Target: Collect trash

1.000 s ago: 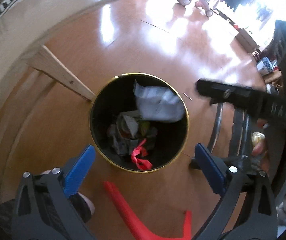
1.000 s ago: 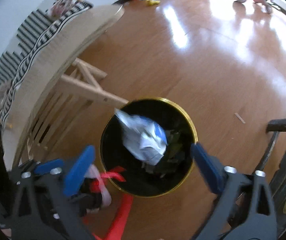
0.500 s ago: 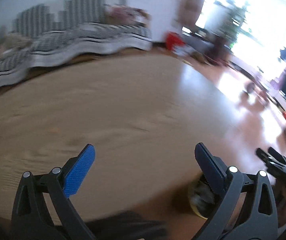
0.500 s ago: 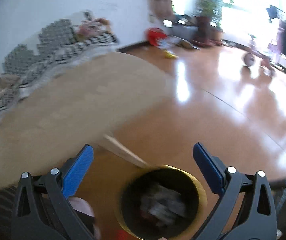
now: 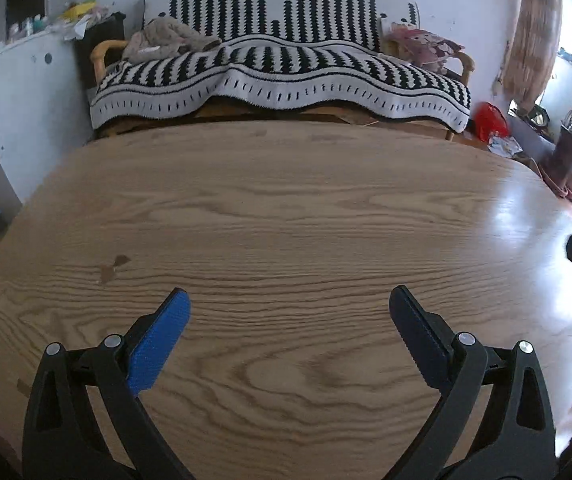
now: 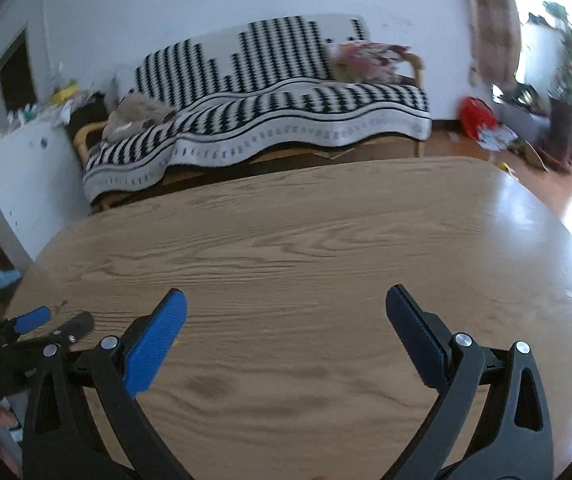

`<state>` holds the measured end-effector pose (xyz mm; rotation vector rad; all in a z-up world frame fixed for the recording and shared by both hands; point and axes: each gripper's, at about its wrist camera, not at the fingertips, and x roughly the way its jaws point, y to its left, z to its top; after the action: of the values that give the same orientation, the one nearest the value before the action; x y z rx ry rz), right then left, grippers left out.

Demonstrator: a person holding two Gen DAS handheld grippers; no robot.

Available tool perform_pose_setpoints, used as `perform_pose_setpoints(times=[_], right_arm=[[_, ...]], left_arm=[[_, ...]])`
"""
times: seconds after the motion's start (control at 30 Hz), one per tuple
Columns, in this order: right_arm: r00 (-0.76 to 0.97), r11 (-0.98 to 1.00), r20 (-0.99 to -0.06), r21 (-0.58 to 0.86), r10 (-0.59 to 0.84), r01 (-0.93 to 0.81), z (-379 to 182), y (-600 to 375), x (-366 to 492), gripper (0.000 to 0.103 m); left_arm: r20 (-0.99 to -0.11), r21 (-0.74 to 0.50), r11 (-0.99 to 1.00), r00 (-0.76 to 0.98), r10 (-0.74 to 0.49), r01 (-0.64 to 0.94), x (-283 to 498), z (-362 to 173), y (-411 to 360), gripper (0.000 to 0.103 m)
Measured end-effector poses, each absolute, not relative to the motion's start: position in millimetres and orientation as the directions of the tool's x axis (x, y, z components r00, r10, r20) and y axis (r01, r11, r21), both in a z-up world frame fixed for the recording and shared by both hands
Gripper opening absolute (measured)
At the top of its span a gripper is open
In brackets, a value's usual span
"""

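Hovering over the wooden tabletop (image 5: 286, 208), the left gripper (image 5: 289, 312) and right gripper (image 6: 285, 313) are both holding their fingers spread, grasping nothing.

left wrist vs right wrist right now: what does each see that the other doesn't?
Left wrist only: a dark stain on the wood, and a black tip of the right gripper at the right edge.

Right wrist only: the left gripper from outside, low at the left edge over the table, its jaws apart, and a small yellow object on the floor past the table's far corner.

Both: the wooden table, each camera's own open, empty blue-padded fingers, the sofa with the black-and-white striped throw, the red bag and the white cabinet.
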<state>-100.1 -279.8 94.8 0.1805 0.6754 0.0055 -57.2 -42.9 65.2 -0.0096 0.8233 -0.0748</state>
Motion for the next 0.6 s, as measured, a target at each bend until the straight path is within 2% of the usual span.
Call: perform_pose_setpoints(times=[0.1, 0.17, 0.23, 0.33, 0.47, 0.6], right_arm=[[0.754, 0.995, -0.654, 0.098, 0.067, -0.004, 68.6, -246.4, -92.3, 0.096], [0.725, 0.997, -0.685, 0.076, 0.075, -0.032, 59.7, -237.9, -80.5, 0.096], [0.728, 0.996, -0.681, 0.082, 0.079, -0.031, 60.4, -236.2, -68.2, 0.096], [0.741, 0.999, -0.672, 0.031, 0.003, 0.025, 56.3, -243.3, -67.2, 0.096], [0.700, 0.997, -0.714, 0.052, 0.000, 0.053, 42.5, -257.0, -56.9, 0.096], [0.699, 0.995, -0.715, 0.072, 0.006, 0.065, 41.9, -267.2, -61.1, 0.096]], left_arm=[[-0.778, -0.063, 0.997, 0.624, -0.071, 0.035, -55.7, 45.8, -31.6, 0.097], [-0.755, -0.117, 0.992, 0.644, -0.125, 0.055, -55.0, 52.0, -29.9, 0.097], [-0.751, -0.075, 0.995, 0.652, -0.099, 0.066, -47.3, 52.5, -31.4, 0.097], [-0.772, -0.050, 0.997, 0.631, -0.074, 0.056, -37.0, 45.8, -27.5, 0.097], [-0.776, -0.057, 0.998, 0.628, -0.060, 0.024, -29.6, 42.7, -16.8, 0.097], [-0.788, -0.070, 0.997, 0.612, -0.064, 0.014, -24.8, 36.7, -13.6, 0.097]])
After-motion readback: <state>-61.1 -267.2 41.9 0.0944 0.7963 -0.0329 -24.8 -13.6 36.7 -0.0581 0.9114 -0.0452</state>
